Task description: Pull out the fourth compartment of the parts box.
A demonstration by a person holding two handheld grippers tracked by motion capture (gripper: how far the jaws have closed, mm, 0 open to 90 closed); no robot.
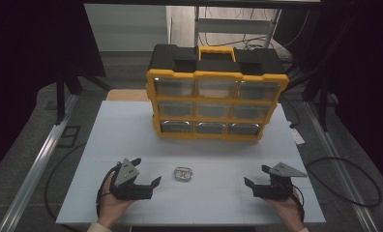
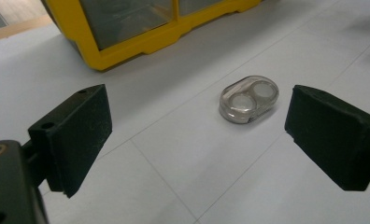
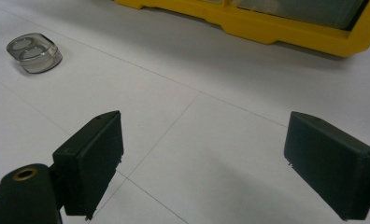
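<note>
- A small clear case (image 1: 183,174), oval with two round wells side by side, is lying flat on the white worktop (image 1: 131,130), between the two claws and well in front of the yellow drawer cabinet (image 1: 217,99).
- The left claw (image 1: 148,173) is resting near the case, its jaws standing wide apart with nothing between them; in the left gripper view the case (image 2: 248,99) is sitting ahead of the gap, towards the right jaw and touching neither.
- The right claw (image 1: 258,177) is likewise spread and gripping nothing, sitting farther from the case; in the right gripper view the case (image 3: 34,52) is lying off to the upper left, well apart from the jaws.
- The case is looking like thin, hard, see-through plastic, so it is probably very light and stiff, with smooth, glossy sides that could be slipping out of a loose pinch or skating across the worktop if nudged.
- The sensible hold is probably across its narrow width, a jaw on each long side wall, low and level, closing gently since a hard squeeze could be cracking it or popping it free.
- The left claw is looking better placed to be taking it.
</note>
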